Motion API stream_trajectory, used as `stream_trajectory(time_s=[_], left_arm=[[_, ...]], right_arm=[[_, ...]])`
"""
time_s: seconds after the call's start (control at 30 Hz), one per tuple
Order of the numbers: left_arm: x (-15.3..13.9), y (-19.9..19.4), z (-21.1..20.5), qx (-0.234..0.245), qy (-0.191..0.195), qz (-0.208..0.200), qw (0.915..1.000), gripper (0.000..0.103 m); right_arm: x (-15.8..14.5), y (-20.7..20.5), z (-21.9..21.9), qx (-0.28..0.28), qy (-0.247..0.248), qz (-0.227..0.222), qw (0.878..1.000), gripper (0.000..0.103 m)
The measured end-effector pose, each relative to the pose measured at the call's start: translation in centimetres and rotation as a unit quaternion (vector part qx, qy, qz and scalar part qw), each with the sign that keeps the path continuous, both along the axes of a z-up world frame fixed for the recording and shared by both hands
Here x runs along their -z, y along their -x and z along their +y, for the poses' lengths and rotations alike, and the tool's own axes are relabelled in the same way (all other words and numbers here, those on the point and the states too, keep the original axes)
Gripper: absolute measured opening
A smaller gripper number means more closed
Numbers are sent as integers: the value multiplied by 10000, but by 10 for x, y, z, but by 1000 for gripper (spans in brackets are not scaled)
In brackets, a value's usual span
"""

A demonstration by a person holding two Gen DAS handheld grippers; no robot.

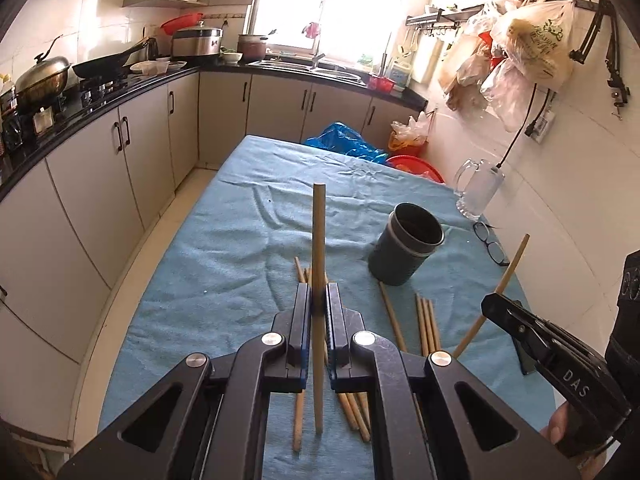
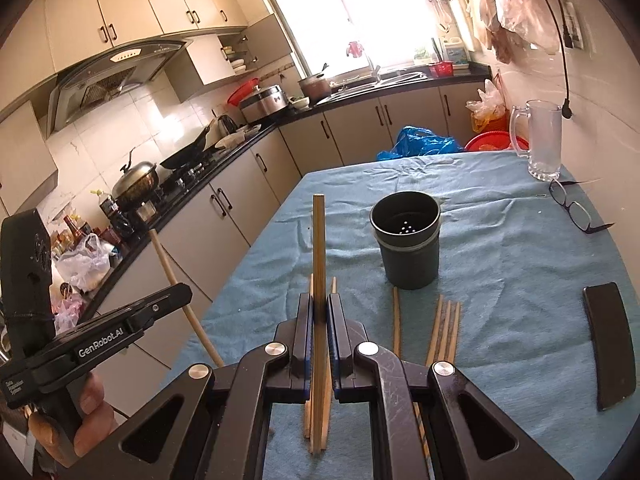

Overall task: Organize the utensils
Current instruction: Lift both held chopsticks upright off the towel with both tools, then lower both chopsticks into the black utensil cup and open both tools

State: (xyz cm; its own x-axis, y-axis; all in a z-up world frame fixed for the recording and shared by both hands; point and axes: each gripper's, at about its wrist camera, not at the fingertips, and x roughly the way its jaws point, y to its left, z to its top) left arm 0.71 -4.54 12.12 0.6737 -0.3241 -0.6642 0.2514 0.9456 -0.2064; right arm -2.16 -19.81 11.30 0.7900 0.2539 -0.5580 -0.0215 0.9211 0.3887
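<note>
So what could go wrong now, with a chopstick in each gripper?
1. Each chopstick is pinched near its middle, so it might twist or slip and miss the dark cup.
2. The left gripper and right gripper are close together and could bump if both head for the cup.
3. A knock might tip the cup onto the loose chopsticks.

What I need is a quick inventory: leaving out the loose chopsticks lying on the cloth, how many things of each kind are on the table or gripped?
Gripped chopsticks: 2
Dark holder cup: 1
Glass mug: 1
Eyeglasses: 1
Black flat slab: 1
Total: 6
</note>
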Motion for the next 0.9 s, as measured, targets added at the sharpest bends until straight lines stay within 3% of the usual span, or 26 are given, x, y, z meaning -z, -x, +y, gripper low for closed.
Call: stream_trajectory(time_s=[0.9], left_arm=[[-15,6,-8,194,143,-177,9996,6]], right_arm=[[-28,21,-46,524,-189,-377,9977,8]])
